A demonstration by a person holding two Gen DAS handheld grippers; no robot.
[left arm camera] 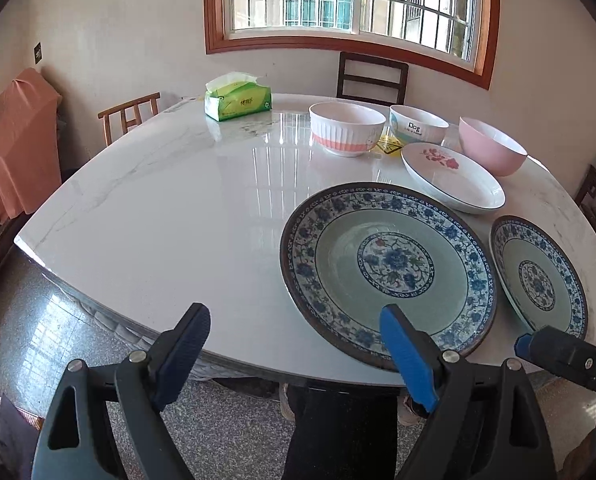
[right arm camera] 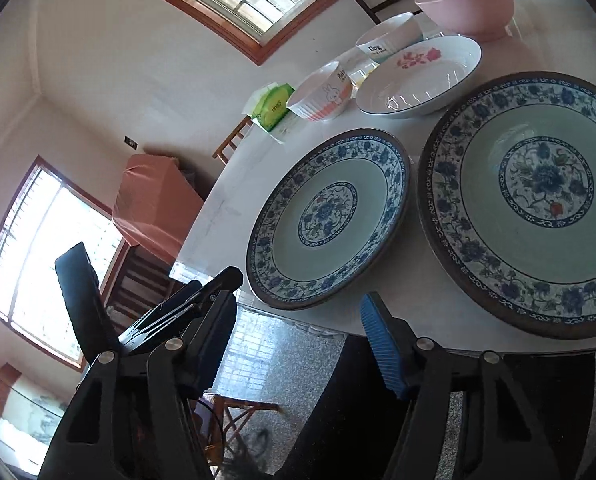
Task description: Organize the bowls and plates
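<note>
Two blue floral plates lie on the white table [left arm camera: 158, 216]: a left one [left arm camera: 386, 268] [right arm camera: 330, 216] and a right one [left arm camera: 538, 276] [right arm camera: 530, 200]. Behind them lie a white plate with red flowers [left arm camera: 454, 178] [right arm camera: 422, 80], a ribbed white-and-pink bowl [left arm camera: 346, 128] [right arm camera: 322, 94], a white "Dog" bowl [left arm camera: 418, 124] [right arm camera: 390, 38] and a pink bowl [left arm camera: 492, 146] [right arm camera: 468, 4]. My left gripper [left arm camera: 294, 320] is open and empty at the table's near edge, its right finger over the left plate's rim. My right gripper [right arm camera: 298, 304] is open and empty, in front of the left plate.
A green tissue box [left arm camera: 238, 100] [right arm camera: 272, 108] stands at the far left of the table. Wooden chairs [left arm camera: 132, 114] [left arm camera: 372, 76] stand around it. A yellow sticker [left arm camera: 390, 146] lies between the bowls. A person's dark trousers [left arm camera: 338, 432] are below the table edge.
</note>
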